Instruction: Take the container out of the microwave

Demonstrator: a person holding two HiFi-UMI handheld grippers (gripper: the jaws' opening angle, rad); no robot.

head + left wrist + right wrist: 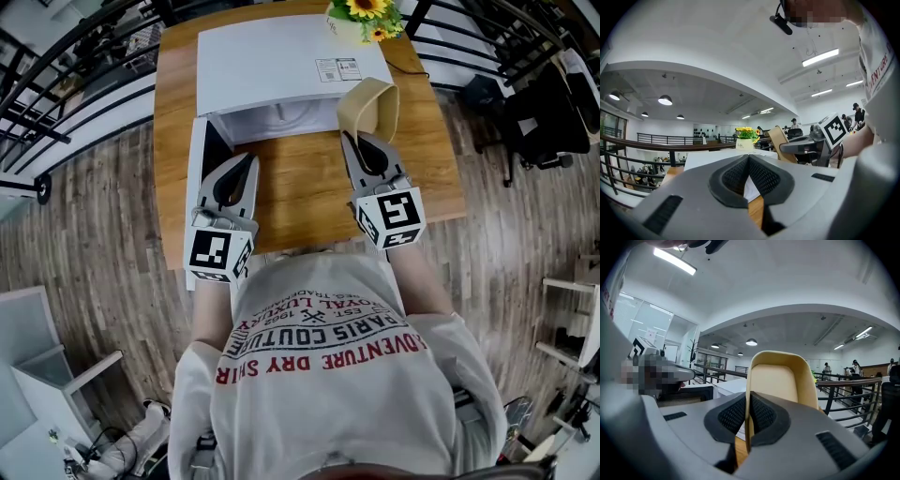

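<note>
My left gripper (249, 161) points level ahead, jaws pressed together, nothing between them. My right gripper (361, 139) sits alongside, tipped slightly down, jaws pinched on the container (371, 105) wall — both forearms stretched forward.

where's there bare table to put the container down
Bare table in front of the microwave, between the left gripper and right gripper; also a strip right of the microwave. Crowded: flowers at the back, open door on the left.

Bare table (300, 187) fronts the microwave (272, 66); its open door (196, 197) flanks the left.
</note>
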